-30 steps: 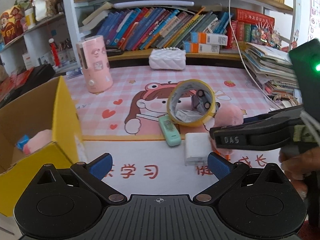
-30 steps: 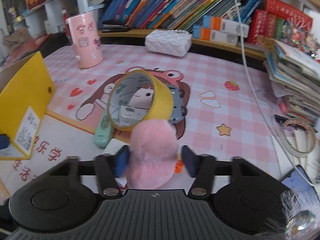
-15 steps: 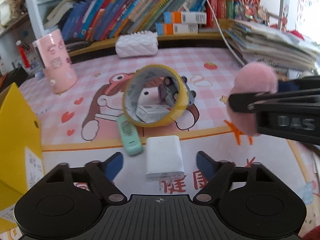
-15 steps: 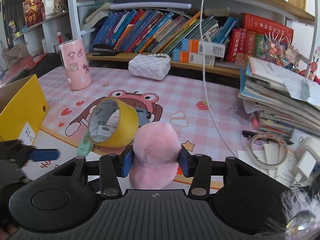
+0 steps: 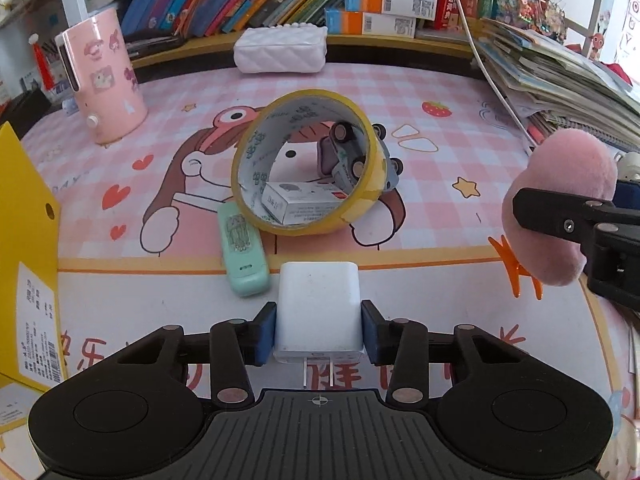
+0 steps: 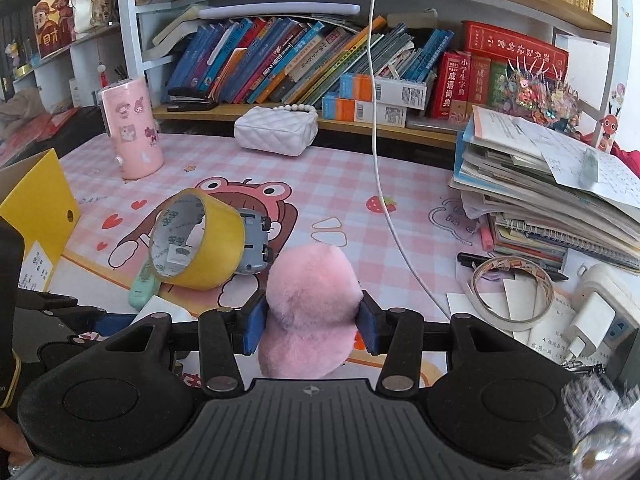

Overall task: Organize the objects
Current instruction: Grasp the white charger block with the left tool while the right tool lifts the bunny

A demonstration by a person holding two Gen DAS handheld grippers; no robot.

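Note:
My left gripper (image 5: 319, 332) is shut on a white charger block (image 5: 318, 308) that rests on the desk mat. My right gripper (image 6: 311, 326) is shut on a pink plush toy (image 6: 310, 304) and holds it above the mat; it also shows at the right of the left wrist view (image 5: 556, 208). A yellow tape roll (image 5: 308, 164) stands on edge mid-mat, with a small white box (image 5: 300, 202) inside it and a grey toy car (image 5: 352, 156) behind. A mint green case (image 5: 242, 252) lies beside the roll. A yellow cardboard box (image 5: 28, 216) stands at the left.
A pink cylinder holder (image 5: 102, 80) and a white quilted pouch (image 5: 280, 50) stand at the back by the bookshelf. A stack of books and papers (image 6: 552, 200), a thin tape ring (image 6: 512, 296) and a white power strip (image 6: 600, 312) lie at the right. A white cable (image 6: 380, 140) hangs down.
My left gripper moved forward and closed on the white charger block. My right gripper has kept the pink plush lifted and shifted right.

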